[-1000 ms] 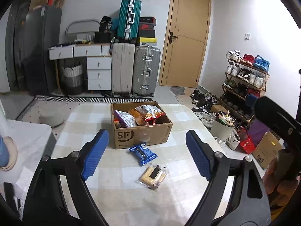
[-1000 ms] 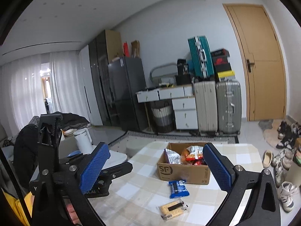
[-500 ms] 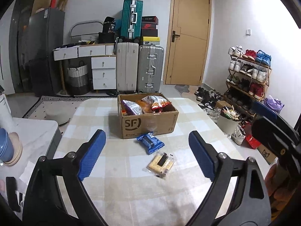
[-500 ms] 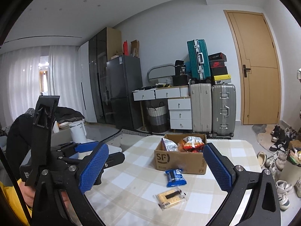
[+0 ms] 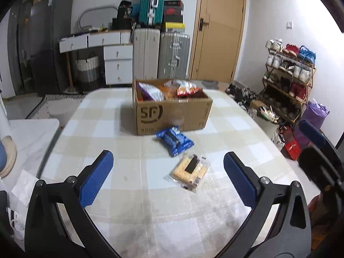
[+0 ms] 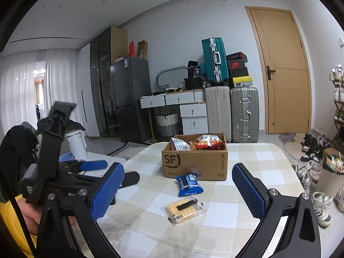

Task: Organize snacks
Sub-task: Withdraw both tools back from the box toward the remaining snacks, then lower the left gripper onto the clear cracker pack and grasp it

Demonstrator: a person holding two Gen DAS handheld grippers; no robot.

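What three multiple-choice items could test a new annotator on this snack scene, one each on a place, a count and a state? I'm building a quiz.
1. Where does the blue packet lie?
A. inside the box
B. on the table just in front of the box
C. on the floor

2. How many snack packets lie on the table outside the box?
A. two
B. four
C. none

3. How do both grippers stand?
A. both shut on packets
B. one open, one shut
C. both open, holding nothing

Key: 1 B, it sits on the checked cloth against the box front. 2 A, only the blue packet and the cracker packet lie loose. 3 C, the left gripper and the right gripper show wide gaps with nothing between the pads.
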